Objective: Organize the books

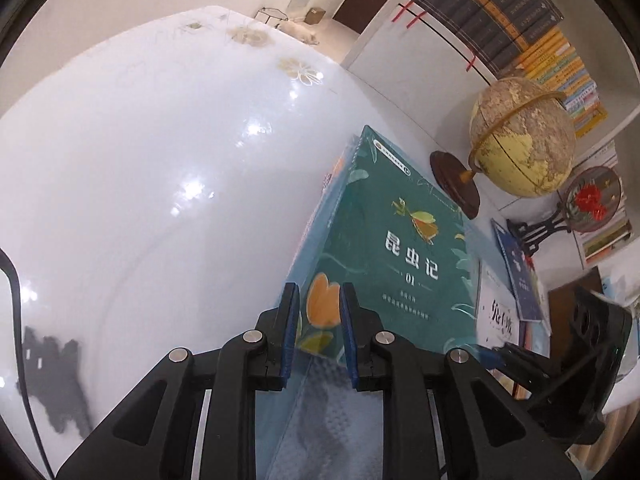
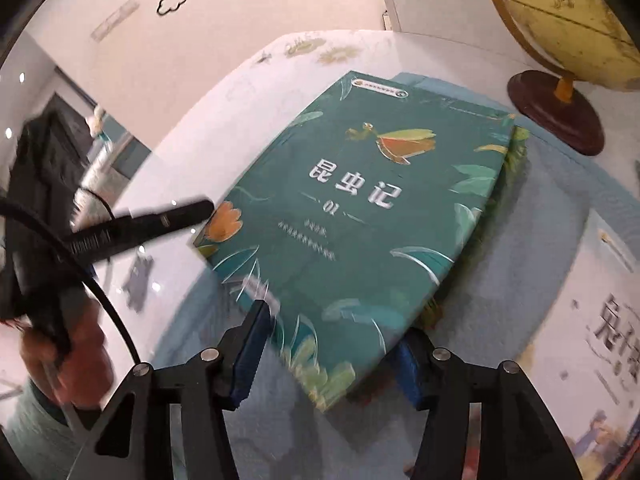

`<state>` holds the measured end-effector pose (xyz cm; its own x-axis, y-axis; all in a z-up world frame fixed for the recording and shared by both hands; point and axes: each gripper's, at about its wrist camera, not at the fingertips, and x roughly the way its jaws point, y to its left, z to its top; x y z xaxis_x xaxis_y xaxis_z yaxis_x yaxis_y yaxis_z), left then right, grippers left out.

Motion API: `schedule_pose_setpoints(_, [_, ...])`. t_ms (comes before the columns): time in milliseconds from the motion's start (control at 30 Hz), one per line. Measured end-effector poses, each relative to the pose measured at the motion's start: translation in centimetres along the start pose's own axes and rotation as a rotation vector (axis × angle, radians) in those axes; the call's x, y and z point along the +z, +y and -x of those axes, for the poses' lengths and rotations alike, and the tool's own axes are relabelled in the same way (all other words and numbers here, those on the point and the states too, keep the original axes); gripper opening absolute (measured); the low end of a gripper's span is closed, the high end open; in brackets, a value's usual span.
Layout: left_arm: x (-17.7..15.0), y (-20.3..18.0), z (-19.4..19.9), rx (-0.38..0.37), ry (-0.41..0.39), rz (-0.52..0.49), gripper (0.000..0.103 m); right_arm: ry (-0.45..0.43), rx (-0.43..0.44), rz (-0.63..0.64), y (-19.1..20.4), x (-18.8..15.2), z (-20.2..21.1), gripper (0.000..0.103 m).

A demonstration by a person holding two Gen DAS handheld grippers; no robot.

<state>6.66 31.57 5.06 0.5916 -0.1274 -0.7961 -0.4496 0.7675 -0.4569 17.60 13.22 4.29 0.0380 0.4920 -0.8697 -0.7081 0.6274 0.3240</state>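
Observation:
A dark green book with white characters and a leaf-and-insect cover tops a stack of similar books on a pale blue mat. In the left wrist view my left gripper is shut on the green book's near corner, at the orange flower. The right wrist view shows one of its fingers lying on that left corner. My right gripper is open. The green book's near corner lies between its blue pads, which stand clear of it.
A globe on a brown foot stands just behind the stack. A white book and a blue book lie to the right. Shelves of books and a framed flower ornament are behind. The glossy white table spreads left. A person's hand holds the left gripper.

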Motion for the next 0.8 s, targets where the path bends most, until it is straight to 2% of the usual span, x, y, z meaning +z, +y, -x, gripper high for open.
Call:
schedule_pose_setpoints(133, [-0.8, -1.6, 1.0, 0.039, -0.010, -0.044, 0.018, 0.023, 0.012, -0.063, -1.8, -3.7, 1.8, 0.055])
schedule_pose_setpoints(267, [-1.8, -4.5, 1.6, 0.030, -0.009, -0.087, 0.018, 0.031, -0.022, -0.151, -5.0, -9.5, 4.7, 0.055])
schedule_pose_setpoints(400, [-4.4, -10.0, 1.1, -0.017, 0.028, -0.159, 0.018, 0.024, -0.018, -0.289, -9.3, -15.4, 8.1, 0.055])
schedule_pose_setpoints(600, [-11.0, -21.0, -1.0, -0.095, 0.105, -0.257, 0.018, -0.031, -0.048, -0.403, -15.4, -22.3, 14.7, 0.055])
schedule_pose_setpoints(633, [-12.1, -22.8, -1.4, -0.110, 0.122, -0.262, 0.023, -0.047, -0.061, -0.413, -16.6, -23.2, 16.2, 0.055])
schedule_pose_setpoints(667, [-12.9, -24.2, -1.8, -0.120, 0.136, -0.266, 0.034, -0.061, -0.072, -0.422, -17.5, -23.8, 17.3, 0.055])
schedule_pose_setpoints(767, [-15.9, -29.0, -3.1, -0.146, 0.171, -0.291, 0.040, -0.125, -0.114, -0.472, -21.4, -27.2, 22.1, 0.060])
schedule_pose_setpoints(800, [-17.1, -31.2, -3.8, -0.154, 0.184, -0.311, 0.040, -0.137, -0.122, -0.491, -22.6, -28.2, 23.3, 0.067])
